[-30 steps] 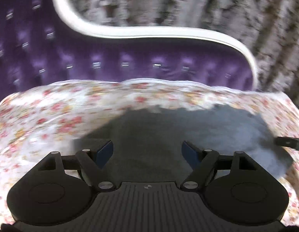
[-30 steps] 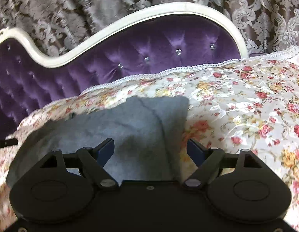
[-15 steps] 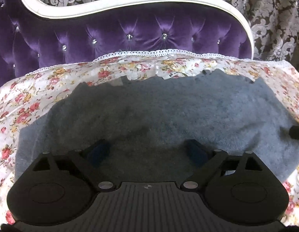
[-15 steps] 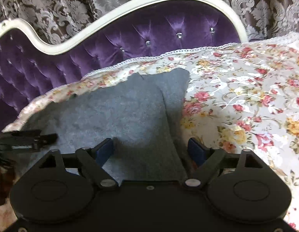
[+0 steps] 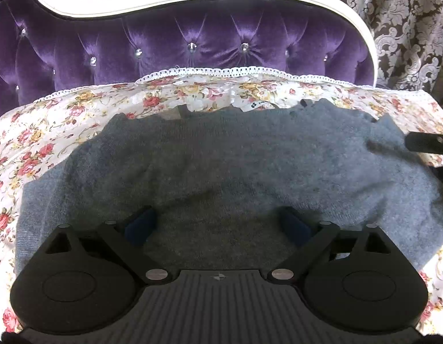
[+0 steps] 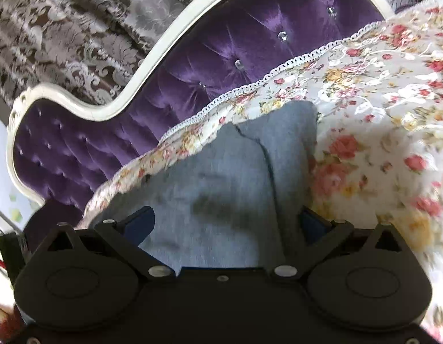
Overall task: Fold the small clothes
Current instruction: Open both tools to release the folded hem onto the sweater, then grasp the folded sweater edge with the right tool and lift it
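Both hand-held grippers, left (image 5: 218,225) and right (image 6: 225,223), jaws apart over grey sweater (image 5: 235,160) on floral bedspread (image 5: 49,132)

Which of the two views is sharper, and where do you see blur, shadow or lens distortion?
Left wrist view: sharp, with shadow on the grey garment between the open tongs; the headboard bows from the fisheye. Right wrist view: tilted, with the floral bedspread motion-blurred at right.

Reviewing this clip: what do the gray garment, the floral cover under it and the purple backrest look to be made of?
Gray garment: soft knit, probably wool or fleece; matte, fuzzy nap.
Floral cover: thin printed woven cloth, possibly cotton, with a white lace-like edging; lies smooth.
Purple backrest: velvet-like upholstery, sheeny, button-tufted with crystal-looking studs, in a glossy white frame.
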A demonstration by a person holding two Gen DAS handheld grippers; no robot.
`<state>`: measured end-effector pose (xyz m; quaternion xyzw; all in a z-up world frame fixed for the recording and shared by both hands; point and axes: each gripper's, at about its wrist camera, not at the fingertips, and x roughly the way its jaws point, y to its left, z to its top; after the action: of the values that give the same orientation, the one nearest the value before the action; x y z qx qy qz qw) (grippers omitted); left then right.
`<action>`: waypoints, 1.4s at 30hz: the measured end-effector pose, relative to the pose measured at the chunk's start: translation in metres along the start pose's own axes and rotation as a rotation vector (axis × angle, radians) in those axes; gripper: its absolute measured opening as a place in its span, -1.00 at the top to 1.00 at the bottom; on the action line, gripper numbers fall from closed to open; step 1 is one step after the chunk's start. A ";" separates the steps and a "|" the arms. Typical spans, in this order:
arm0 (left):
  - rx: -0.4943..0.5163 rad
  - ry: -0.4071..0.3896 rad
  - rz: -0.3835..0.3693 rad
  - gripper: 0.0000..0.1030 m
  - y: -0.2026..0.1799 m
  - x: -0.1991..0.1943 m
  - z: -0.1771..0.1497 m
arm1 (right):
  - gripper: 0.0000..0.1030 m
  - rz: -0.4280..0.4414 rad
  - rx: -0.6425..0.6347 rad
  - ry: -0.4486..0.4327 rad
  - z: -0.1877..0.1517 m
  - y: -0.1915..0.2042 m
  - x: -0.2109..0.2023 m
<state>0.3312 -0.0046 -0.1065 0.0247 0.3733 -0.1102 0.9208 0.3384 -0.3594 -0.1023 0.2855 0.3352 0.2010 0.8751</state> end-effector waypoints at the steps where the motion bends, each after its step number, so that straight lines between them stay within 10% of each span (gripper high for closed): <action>1: -0.001 0.002 -0.002 -0.86 0.000 0.000 0.001 | -1.00 0.001 0.002 0.007 0.004 -0.001 0.004; 14: -0.139 0.065 -0.019 -0.68 0.000 0.011 0.062 | -0.98 -0.211 -0.356 0.156 -0.003 0.042 0.034; 23: -0.115 0.118 0.071 -0.71 -0.012 0.044 0.067 | -0.98 -0.191 -0.347 0.132 -0.004 0.039 0.029; 32: -0.146 -0.017 -0.040 -0.59 0.002 -0.051 0.025 | -0.93 -0.040 -0.133 0.108 0.011 0.013 0.013; 39: -0.186 -0.050 -0.022 -0.60 0.009 -0.098 -0.036 | 0.24 -0.046 -0.045 0.108 0.005 -0.001 -0.004; 42: -0.195 -0.053 -0.014 -0.60 0.006 -0.111 -0.058 | 0.40 -0.067 -0.039 0.104 0.001 0.000 -0.006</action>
<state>0.2156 0.0296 -0.0717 -0.0705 0.3579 -0.0807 0.9276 0.3350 -0.3637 -0.0986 0.2463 0.3857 0.1924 0.8681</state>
